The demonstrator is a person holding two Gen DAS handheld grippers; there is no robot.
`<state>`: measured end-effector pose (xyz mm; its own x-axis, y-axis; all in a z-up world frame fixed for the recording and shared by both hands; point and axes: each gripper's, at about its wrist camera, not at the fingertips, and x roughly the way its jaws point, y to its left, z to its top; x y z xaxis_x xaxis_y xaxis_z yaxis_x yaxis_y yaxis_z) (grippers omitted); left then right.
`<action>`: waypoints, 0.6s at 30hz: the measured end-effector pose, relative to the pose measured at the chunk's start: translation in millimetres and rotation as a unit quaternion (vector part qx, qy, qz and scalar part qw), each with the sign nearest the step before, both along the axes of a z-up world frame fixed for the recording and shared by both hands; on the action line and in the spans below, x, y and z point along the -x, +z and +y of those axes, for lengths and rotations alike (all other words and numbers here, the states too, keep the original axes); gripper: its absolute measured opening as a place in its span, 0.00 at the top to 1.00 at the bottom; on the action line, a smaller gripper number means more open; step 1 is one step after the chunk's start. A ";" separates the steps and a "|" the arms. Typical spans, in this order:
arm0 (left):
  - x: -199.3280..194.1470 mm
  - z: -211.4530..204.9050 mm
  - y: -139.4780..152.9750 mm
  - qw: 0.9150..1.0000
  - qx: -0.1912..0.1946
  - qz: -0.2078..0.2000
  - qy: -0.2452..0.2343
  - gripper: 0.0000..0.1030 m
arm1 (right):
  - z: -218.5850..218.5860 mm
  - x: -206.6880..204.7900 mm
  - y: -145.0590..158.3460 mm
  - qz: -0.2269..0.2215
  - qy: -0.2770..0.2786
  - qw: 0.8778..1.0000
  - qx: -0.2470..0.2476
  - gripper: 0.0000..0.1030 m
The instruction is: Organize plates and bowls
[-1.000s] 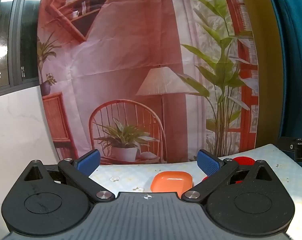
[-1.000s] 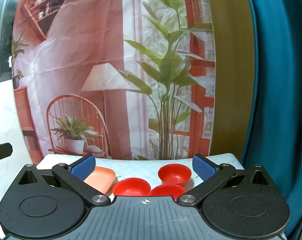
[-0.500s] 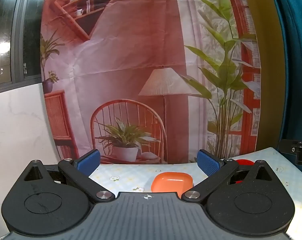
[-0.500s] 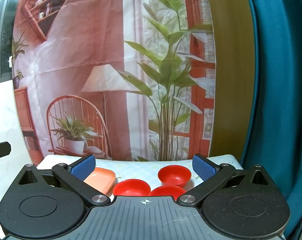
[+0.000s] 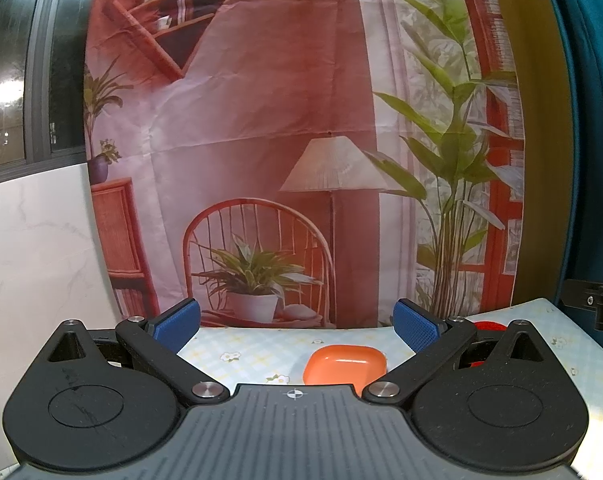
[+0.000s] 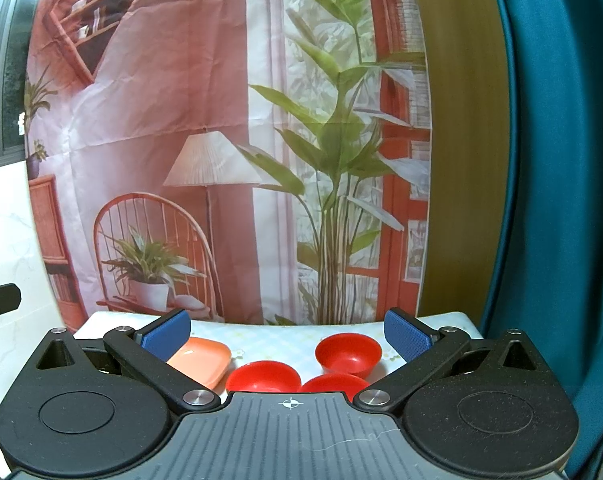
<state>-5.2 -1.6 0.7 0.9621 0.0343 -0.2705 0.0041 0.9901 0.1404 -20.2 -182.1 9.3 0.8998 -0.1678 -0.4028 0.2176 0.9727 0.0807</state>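
Observation:
An orange square plate point(image 5: 344, 364) lies on the flowered tablecloth point(image 5: 253, 350); it also shows in the right wrist view point(image 6: 201, 360). Three red bowls sit to its right: one near the middle point(image 6: 263, 376), one farther back point(image 6: 348, 352), one low in front point(image 6: 333, 385), partly hidden by the gripper body. A red bowl point(image 5: 488, 326) shows behind the left gripper's right finger. My left gripper point(image 5: 295, 322) is open and empty, held above the table short of the plate. My right gripper point(image 6: 287, 330) is open and empty, short of the bowls.
A printed backdrop point(image 5: 285, 140) of a chair, lamp and plants hangs right behind the table's far edge. A teal curtain point(image 6: 561, 180) hangs at the right. A white marble wall point(image 5: 37, 248) is at the left. The other gripper's black edge point(image 5: 593, 308) shows at the right.
The left view has shifted slightly; the orange plate now sits a little lower and more to the right between the fingers. The right view is almost unchanged. Both grippers stay open.

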 end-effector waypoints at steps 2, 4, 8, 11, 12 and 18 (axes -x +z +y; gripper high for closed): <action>-0.3 -0.2 -0.1 1.000 0.000 0.000 0.000 0.00 | 0.2 -0.1 -0.1 0.000 0.000 1.000 0.000 0.00; -0.1 -0.1 -0.1 1.000 0.000 0.000 0.000 0.00 | -0.1 0.0 0.0 0.000 0.000 1.000 0.000 0.00; -0.4 0.2 0.3 1.000 0.001 0.000 0.002 0.00 | 0.2 -0.1 -0.7 0.000 0.000 1.000 0.001 0.00; -0.6 0.1 0.4 1.000 0.002 0.000 0.003 0.00 | 0.3 -0.1 -1.1 -0.001 0.000 1.000 0.001 0.00; -0.6 0.1 0.4 1.000 0.002 0.001 0.002 0.00 | 0.4 -0.2 -1.3 -0.001 0.000 1.000 0.001 0.00; -0.8 0.1 0.2 1.000 0.001 0.002 0.002 0.00 | -0.6 0.3 -4.9 -0.001 0.000 1.000 0.001 0.00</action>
<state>-4.4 -1.5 0.9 0.9609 0.0383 -0.2742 -0.0002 0.9905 0.1375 -20.5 -182.8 4.4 0.9004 -0.1685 -0.4010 0.2174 0.9729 0.0793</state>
